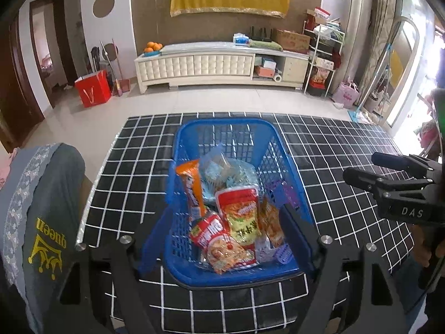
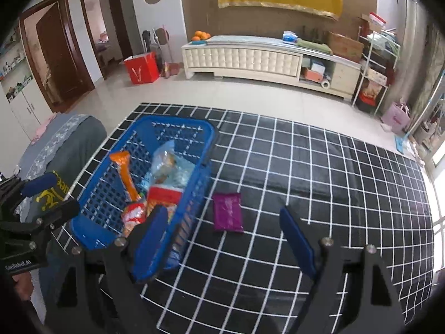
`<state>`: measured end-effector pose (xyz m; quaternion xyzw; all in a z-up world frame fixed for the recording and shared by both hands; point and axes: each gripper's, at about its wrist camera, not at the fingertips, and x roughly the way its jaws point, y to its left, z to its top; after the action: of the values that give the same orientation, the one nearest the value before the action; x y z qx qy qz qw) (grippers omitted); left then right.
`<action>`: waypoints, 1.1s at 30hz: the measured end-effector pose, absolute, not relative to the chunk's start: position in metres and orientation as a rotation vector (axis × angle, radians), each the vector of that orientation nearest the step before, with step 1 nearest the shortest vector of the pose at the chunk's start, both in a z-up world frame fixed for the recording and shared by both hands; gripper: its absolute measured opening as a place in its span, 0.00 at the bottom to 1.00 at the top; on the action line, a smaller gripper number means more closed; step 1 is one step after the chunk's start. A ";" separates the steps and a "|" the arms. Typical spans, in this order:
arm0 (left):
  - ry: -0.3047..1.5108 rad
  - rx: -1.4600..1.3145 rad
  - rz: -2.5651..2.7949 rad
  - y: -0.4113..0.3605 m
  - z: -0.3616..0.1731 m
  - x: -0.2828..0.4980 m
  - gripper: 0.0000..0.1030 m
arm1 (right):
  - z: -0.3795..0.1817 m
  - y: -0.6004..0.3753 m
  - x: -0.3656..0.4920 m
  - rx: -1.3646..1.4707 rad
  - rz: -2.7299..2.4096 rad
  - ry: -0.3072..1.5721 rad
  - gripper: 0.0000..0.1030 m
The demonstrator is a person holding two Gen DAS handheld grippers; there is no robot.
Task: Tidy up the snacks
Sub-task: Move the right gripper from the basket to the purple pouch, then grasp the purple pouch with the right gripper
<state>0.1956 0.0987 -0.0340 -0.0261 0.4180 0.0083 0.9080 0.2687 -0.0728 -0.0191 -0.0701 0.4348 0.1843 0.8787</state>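
- Snack packets (image 1: 230, 217) fill a blue plastic basket (image 1: 222, 123), which stands on a black tablecloth with a white grid (image 1: 347, 144).
- 1 purple packet (image 2: 227, 212) lies flat on the cloth just beside the basket, outside it.
- Left gripper (image 1: 222, 239) hangs over the basket, jaws apart, nothing between them.
- Right gripper (image 2: 222, 236) hovers above the purple packet, jaws wide apart, holding nothing.
- Grey cushion (image 1: 41, 194) sits at the table's left edge.
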 end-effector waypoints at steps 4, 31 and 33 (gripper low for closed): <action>0.881 -0.041 0.009 0.092 -0.042 0.200 0.75 | -0.030 -0.083 0.270 -0.154 0.355 0.920 0.84; 1.062 0.019 -0.015 0.089 -0.112 0.271 0.75 | -0.154 -0.066 0.340 -0.233 0.402 1.147 0.93; 1.070 0.026 -0.015 0.090 -0.115 0.276 0.75 | -0.160 -0.063 0.344 -0.241 0.417 1.156 0.93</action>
<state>0.2760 0.0896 -0.1154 0.0122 0.5099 -0.0073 0.8601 0.3444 -0.0626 -0.1605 -0.1126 0.5411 0.1950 0.8102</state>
